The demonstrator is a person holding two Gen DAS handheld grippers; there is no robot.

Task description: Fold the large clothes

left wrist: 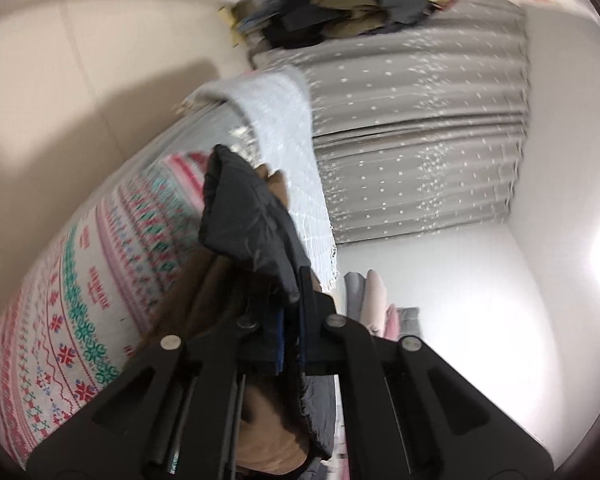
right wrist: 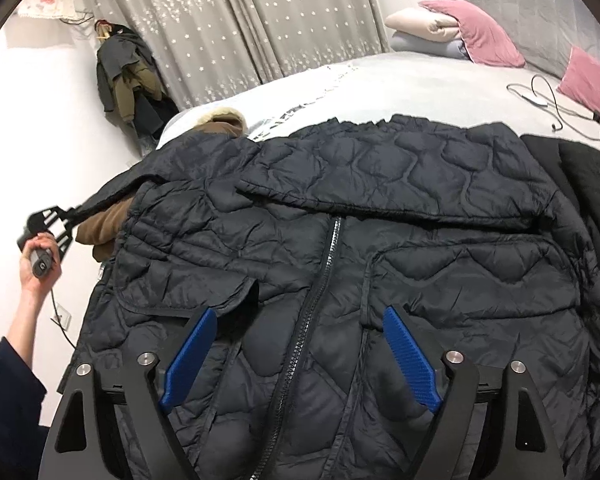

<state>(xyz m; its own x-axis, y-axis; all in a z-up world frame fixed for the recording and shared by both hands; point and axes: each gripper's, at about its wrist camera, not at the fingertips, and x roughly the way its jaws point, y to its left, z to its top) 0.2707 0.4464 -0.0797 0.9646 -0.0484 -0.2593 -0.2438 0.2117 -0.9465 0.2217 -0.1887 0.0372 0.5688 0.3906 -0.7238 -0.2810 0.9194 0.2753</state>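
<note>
Jacket sleeve is being clenched by left gripper for folding; right gripper is being held released just above jacket.

Each tool is black with blue ridged pads and round silver screws, and the person wears a dark blue sleeve just beside the right tool's black frame.

A bedroom: grey star-patterned curtains, white walls, a bed with pink pillows and a grey headboard.
</note>
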